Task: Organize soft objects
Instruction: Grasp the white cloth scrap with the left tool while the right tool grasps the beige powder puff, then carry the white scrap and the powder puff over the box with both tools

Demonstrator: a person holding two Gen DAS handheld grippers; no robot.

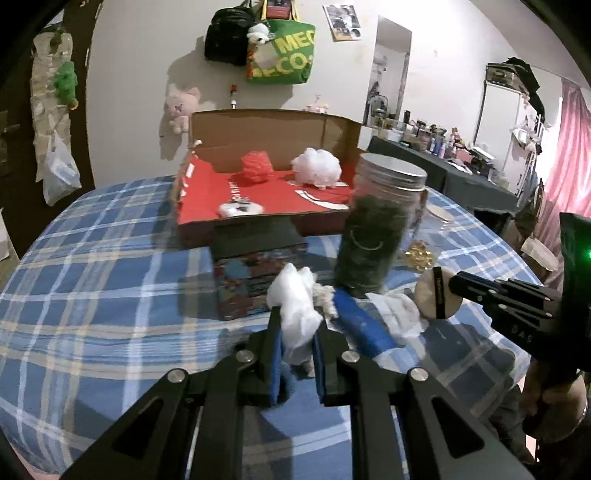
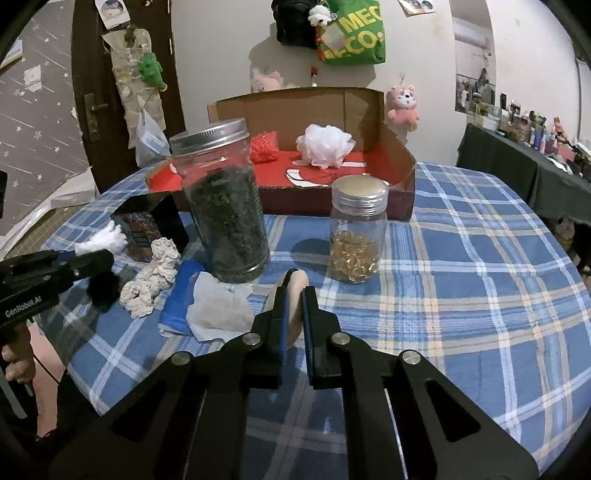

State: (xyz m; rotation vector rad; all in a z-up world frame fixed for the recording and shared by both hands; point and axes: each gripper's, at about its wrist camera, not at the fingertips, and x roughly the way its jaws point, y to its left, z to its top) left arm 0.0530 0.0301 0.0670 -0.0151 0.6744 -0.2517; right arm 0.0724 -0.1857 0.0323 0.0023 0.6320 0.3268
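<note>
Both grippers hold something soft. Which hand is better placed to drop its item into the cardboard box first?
Left, probably. The left gripper holds the white tuft facing the cardboard box with only a low dark box between; the tall jar stands before the right gripper.

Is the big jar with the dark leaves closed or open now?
Closed. The big jar stands upright on the table, and its silver metal lid sits on its mouth.

Tall jar of dark leaves point(image 2: 225, 206), small jar of golden capsules point(image 2: 356, 230), green tote bag point(image 2: 354, 33) on wall, plaid tablecloth point(image 2: 480, 266)
</note>
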